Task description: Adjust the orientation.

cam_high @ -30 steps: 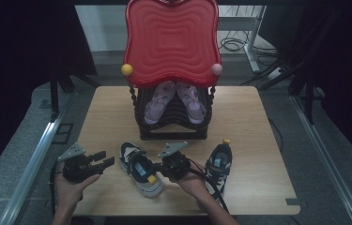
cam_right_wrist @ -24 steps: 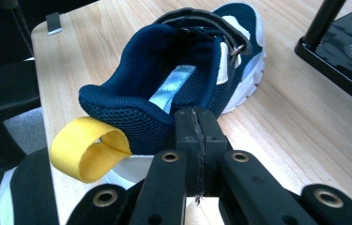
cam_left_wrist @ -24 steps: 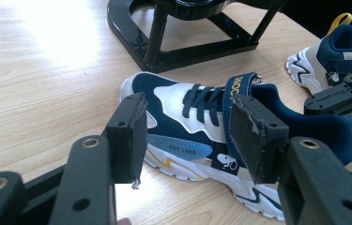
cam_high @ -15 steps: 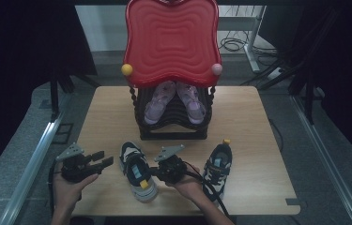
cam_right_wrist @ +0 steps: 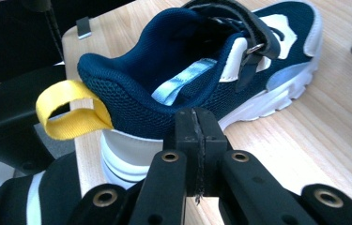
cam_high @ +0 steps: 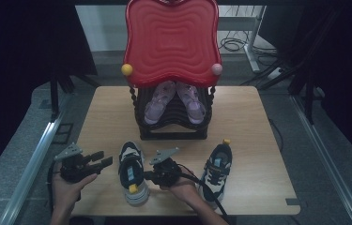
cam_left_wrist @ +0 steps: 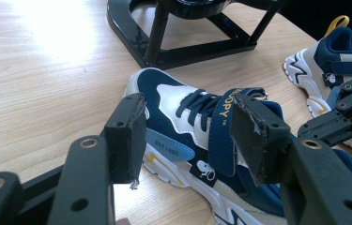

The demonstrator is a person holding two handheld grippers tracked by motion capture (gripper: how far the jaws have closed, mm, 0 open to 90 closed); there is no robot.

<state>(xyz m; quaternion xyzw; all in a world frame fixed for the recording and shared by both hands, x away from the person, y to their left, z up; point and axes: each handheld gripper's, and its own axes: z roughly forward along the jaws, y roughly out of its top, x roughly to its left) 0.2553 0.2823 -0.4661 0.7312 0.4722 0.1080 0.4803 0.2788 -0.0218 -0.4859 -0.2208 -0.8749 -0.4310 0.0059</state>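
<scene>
— What's different from a second ago?

— The near shoe (cam_high: 133, 171) has swung round. It lay slanted on the surface (cam_high: 258, 122); now it sits almost straight, toe toward the black rack (cam_high: 173, 126) and its yellow loop (cam_right_wrist: 70, 115) toward the person. It has also slid a little to the left.

— What moved it?

— The right gripper (cam_high: 148, 176), I'd say. It has come left and down with the shoe, and its jaws are pressed tight together against the navy collar beside the heel. I cannot tell whether any fabric is pinched between them or they are just pushing.

— And the other hand?

— The left gripper (cam_high: 102, 159) has barely shifted. It hangs just left of the shoe, jaws spread wide with nothing in them, and the strap side of the shoe sits framed between them in the left gripper view.

— So where does that leave the job?

— The shoe looks lined up for a two-handed pickup. The second shoe (cam_high: 217, 168) waits apart on the right, and the rack holds pink sandals (cam_high: 157, 101).
</scene>
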